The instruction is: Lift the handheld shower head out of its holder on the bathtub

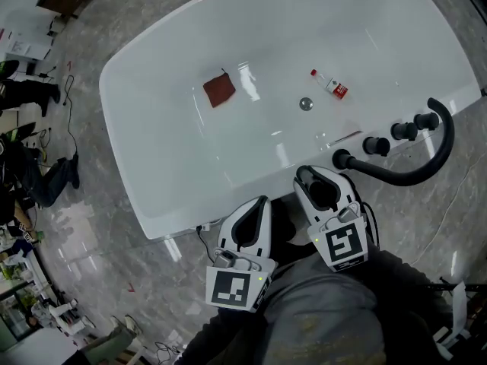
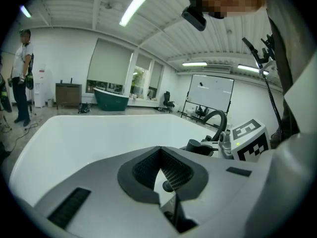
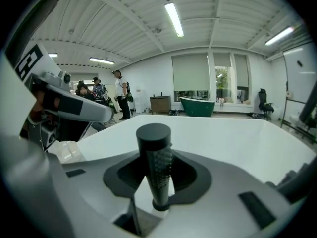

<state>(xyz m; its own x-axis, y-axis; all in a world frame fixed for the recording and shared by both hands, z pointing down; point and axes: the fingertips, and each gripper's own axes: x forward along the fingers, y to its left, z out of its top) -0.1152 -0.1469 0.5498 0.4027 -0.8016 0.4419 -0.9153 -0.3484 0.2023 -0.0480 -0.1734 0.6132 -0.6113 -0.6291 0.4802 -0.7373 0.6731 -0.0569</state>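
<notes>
Right gripper view: right gripper (image 3: 156,163) stood with its jaws partway in, pads pressed on both sides of the shower head (image 3: 153,139). Head stood upright, foot in what looked like the holder (image 3: 159,205) on the bathtub (image 1: 169,196) rim. Left gripper (image 2: 159,152) just beside, jaws together, empty.

Risks as judged:
- A crooked pull could bind the stem in the holder.
- The smooth stem could slide through the pads.
- The black hose (image 1: 428,160) beyond could drag or catch the knobs (image 1: 403,131).

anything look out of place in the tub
Yes: a small bottle lies tipped on its side on the tub floor near the drain, and a reddish-brown cloth sits loose further left. Both look stray.
</notes>
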